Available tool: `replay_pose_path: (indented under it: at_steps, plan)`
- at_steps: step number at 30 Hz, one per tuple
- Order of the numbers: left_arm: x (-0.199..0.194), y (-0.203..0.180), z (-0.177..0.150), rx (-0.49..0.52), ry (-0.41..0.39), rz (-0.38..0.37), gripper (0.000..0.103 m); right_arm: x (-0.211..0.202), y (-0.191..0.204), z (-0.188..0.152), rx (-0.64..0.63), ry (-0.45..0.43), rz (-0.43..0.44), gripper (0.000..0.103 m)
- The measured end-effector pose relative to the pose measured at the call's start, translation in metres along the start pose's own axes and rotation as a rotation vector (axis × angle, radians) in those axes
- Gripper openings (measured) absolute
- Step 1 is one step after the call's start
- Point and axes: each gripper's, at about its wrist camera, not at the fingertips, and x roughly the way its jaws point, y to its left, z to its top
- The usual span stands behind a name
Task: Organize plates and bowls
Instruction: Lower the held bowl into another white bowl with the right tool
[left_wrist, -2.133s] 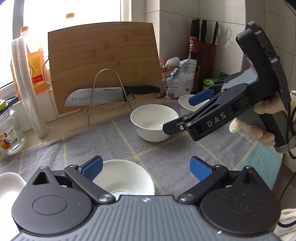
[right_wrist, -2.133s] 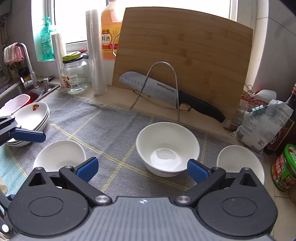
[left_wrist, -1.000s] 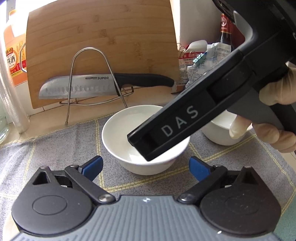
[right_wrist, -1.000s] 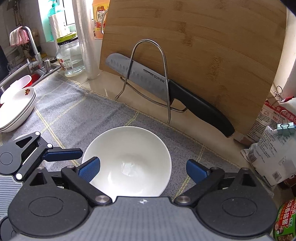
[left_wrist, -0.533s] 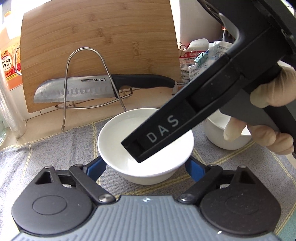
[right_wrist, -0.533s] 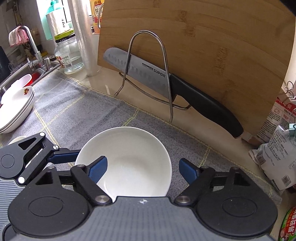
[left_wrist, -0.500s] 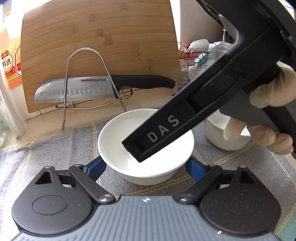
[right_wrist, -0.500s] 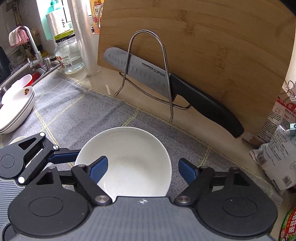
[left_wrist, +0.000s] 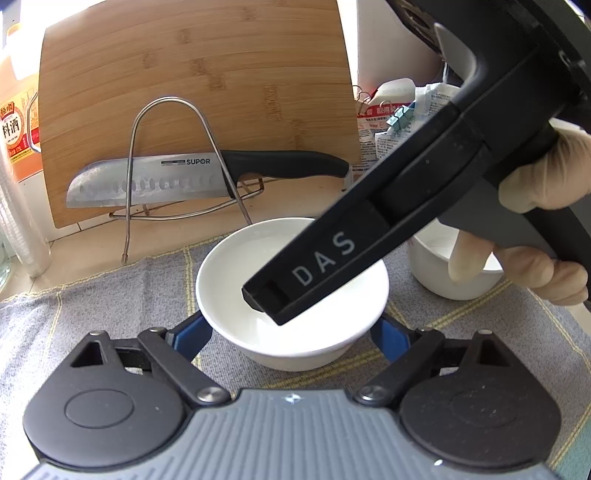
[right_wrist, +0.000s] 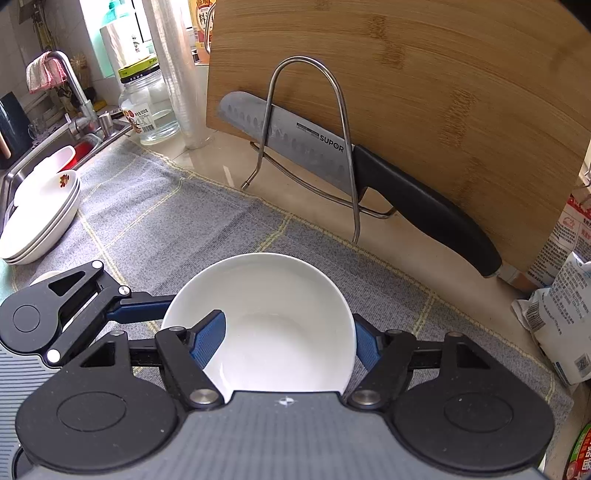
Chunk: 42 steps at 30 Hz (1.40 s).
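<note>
A white bowl stands on the grey checked cloth. My left gripper is open, its blue pads on either side of the bowl's base. My right gripper reaches down from above; one blue pad sits inside the bowl, the other outside its right wall, the jaws narrowed toward the rim. In the left wrist view the right gripper's black finger dips into the bowl. A second white bowl stands to the right. White plates are stacked at the left.
A bamboo cutting board leans at the back, with a knife on a wire stand. A jar, a stack of plastic cups and a sink are at the left. Food packets lie at the right.
Both grippers moved in on the middle bowl. My right gripper lowered over its rim and its jaws narrowed. My left gripper's pads came up beside the bowl.
</note>
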Motion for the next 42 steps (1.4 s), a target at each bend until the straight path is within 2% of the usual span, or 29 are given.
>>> replay_pose_path:
  at_steps: [10, 24, 33, 42]
  plan:
    - [-0.005, 0.001, 0.004, 0.017, 0.001, -0.009, 0.092, -0.01, 0.006, -0.001, -0.012, -0.007, -0.003, 0.078]
    - [-0.023, 0.001, 0.007, 0.035, -0.011, -0.025, 0.092, -0.03, 0.019, -0.004, -0.016, -0.027, 0.008, 0.085]
    - [-0.049, 0.007, 0.01, 0.045, -0.015, -0.019, 0.092, -0.047, 0.038, -0.002, -0.025, -0.044, 0.025, 0.086]
    - [-0.078, 0.019, -0.003, 0.027, -0.009, -0.004, 0.092, -0.057, 0.072, -0.003, -0.062, -0.049, 0.046, 0.087]
